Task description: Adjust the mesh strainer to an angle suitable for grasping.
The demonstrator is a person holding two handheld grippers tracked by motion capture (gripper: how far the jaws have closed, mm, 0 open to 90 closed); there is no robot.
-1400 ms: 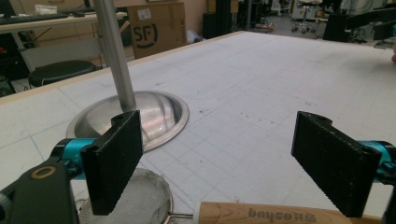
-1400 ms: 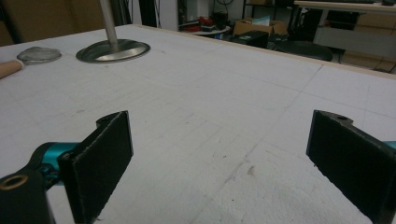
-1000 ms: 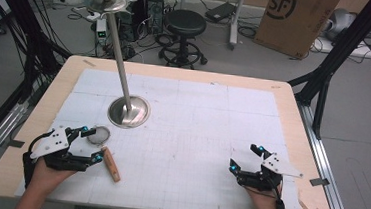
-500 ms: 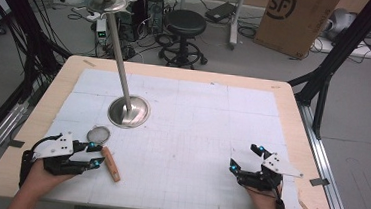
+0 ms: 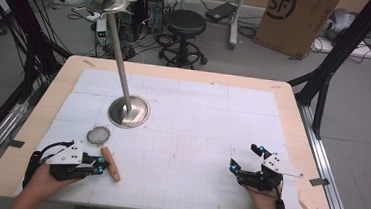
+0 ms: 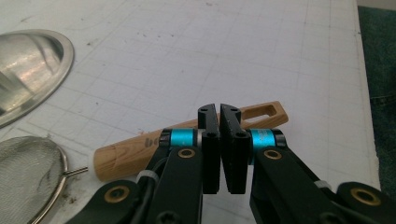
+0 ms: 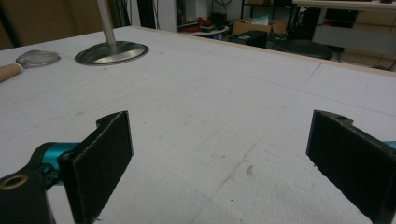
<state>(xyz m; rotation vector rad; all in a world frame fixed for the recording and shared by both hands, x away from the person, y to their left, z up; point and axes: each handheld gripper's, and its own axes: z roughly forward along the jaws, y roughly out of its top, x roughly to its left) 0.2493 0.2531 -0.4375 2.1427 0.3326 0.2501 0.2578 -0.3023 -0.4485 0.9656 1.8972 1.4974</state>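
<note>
Left gripper (image 6: 219, 112) has just closed empty, short of the wooden-handled mesh strainer (image 6: 187, 140); right gripper (image 7: 219, 154) rests apart

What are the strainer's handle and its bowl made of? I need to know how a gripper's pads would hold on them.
The handle looks like pale unvarnished wood: grain lines show, the finish is matt, and a slot is cut through its far end. The bowl seems to be fine wire mesh in a thin bright metal rim, probably steel; a wire joins it to the handle.
</note>
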